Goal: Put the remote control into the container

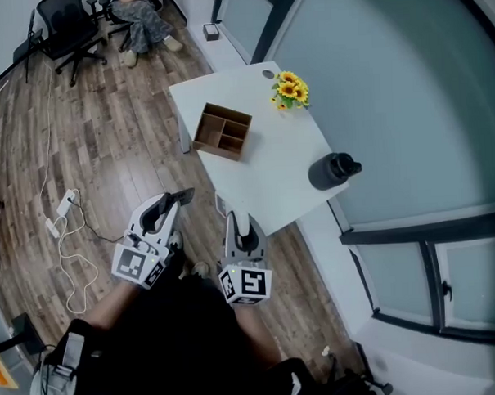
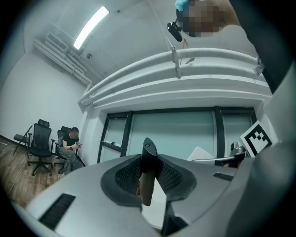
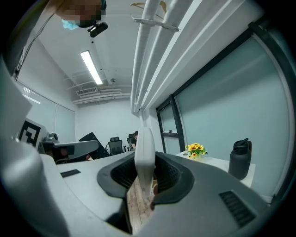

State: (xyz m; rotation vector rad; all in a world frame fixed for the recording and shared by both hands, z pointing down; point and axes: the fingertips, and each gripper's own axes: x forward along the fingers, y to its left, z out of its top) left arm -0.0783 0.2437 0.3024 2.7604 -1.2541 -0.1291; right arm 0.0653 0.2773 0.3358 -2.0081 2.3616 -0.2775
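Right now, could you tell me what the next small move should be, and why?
Probably carry the left gripper, shut on the dark remote, forward over the wooden container; it hangs short of the table. The right gripper holds a white remote.

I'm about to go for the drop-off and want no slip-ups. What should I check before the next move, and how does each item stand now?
1. Left gripper shut on black remote: ok.
2. Right gripper shut on white remote: ok.
3. Wooden container compartments look empty: ok.
4. Grippers above the container: not ok; both hang over the floor, short of the table.
5. Bottle and sunflowers stand apart from the container: ok.
6. Remotes fit a compartment: cannot tell.
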